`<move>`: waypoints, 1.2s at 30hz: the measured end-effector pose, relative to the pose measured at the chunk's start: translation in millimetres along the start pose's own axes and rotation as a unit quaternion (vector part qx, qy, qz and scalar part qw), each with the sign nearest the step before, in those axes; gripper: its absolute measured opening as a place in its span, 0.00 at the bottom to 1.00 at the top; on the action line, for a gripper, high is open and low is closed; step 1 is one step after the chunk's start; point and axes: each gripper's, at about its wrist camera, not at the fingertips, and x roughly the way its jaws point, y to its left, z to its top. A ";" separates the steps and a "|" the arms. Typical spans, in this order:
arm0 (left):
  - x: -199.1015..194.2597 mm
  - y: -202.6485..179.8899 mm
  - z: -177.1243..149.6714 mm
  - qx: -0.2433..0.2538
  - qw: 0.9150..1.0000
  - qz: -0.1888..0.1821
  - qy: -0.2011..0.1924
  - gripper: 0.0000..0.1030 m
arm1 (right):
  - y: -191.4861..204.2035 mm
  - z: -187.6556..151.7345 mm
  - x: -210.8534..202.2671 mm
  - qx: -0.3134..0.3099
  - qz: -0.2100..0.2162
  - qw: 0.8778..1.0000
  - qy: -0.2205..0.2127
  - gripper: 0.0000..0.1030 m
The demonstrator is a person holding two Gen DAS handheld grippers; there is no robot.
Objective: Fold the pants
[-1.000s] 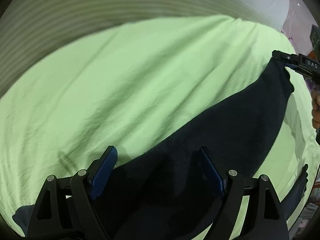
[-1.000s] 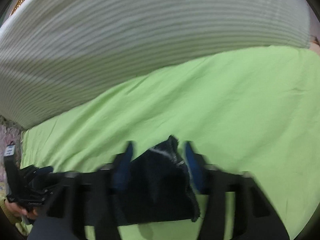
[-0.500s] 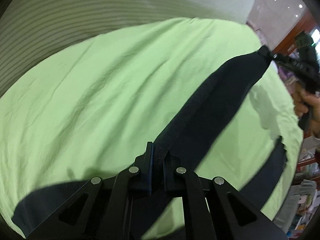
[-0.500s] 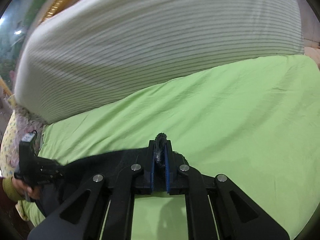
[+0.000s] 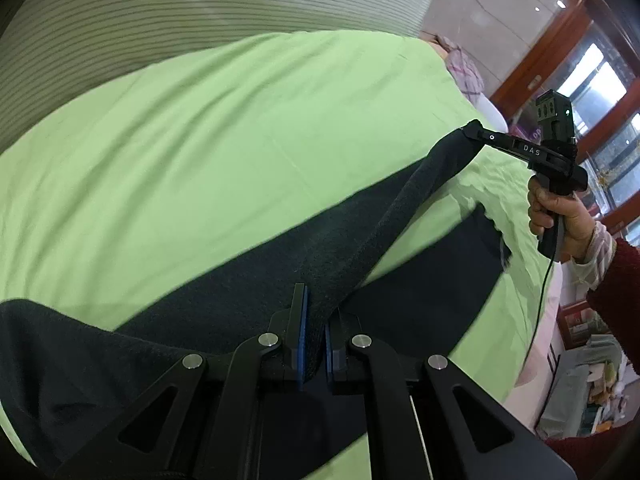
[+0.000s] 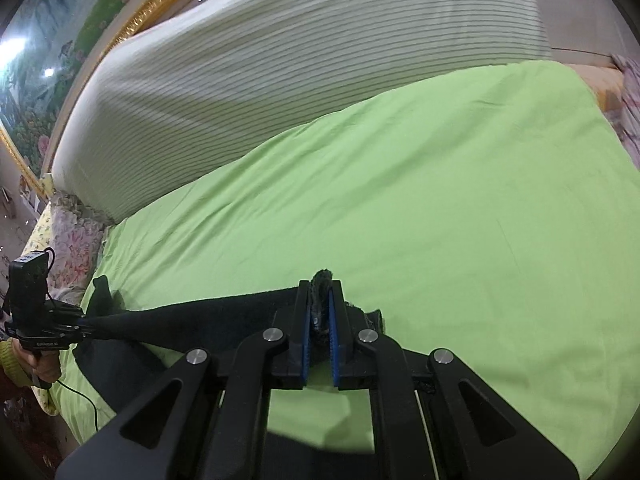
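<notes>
Behind, striped bolster point(image 6: 304, 64), green sheet point(image 6: 460, 208), gilt frame point(image 6: 160, 4)

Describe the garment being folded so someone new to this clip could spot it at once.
Start at the big light-green sheet covering the bed, below the striped white bolster. Across its near edge stretches the dark pants, pinched at each end by the left gripper and right gripper. It is the only dark fabric on the bed.

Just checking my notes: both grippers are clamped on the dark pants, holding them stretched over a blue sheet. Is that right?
Not quite: the sheet is light green, not blue, as both wrist views show. The rest holds: the left gripper and the right gripper are each shut on the pants, which run taut between them above the sheet.
</notes>
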 end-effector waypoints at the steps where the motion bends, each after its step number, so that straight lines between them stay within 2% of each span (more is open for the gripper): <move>1: 2.2 -6.7 -3.9 0.001 1.000 -0.002 0.001 0.05 | -0.6 -8.3 -5.7 0.004 0.000 1.000 -0.001 0.08; 11: 9.2 -37.8 -45.9 0.023 1.000 -0.013 0.011 0.05 | 1.6 -58.2 -37.7 0.020 -0.021 1.000 -0.004 0.08; 16: 7.4 -35.6 -56.2 0.017 1.000 -0.020 0.009 0.05 | 6.4 -71.6 -54.4 0.026 -0.028 0.999 -0.012 0.08; 21: 25.2 -39.5 -68.1 0.018 0.999 -0.019 0.028 0.05 | 1.6 -97.8 -48.5 0.024 -0.056 0.998 0.025 0.07; 26: 38.5 -42.8 -79.8 0.021 0.999 -0.015 0.044 0.05 | -5.5 -111.5 -46.7 0.031 -0.067 0.997 0.039 0.07; 31: 38.3 -42.5 -84.2 0.020 0.999 -0.019 0.038 0.05 | -3.3 -113.2 -54.8 0.030 -0.073 0.996 0.034 0.07; 36: 40.7 -42.5 -85.8 0.034 0.998 -0.021 0.041 0.07 | -1.4 -121.4 -51.9 0.019 -0.096 0.994 0.051 0.07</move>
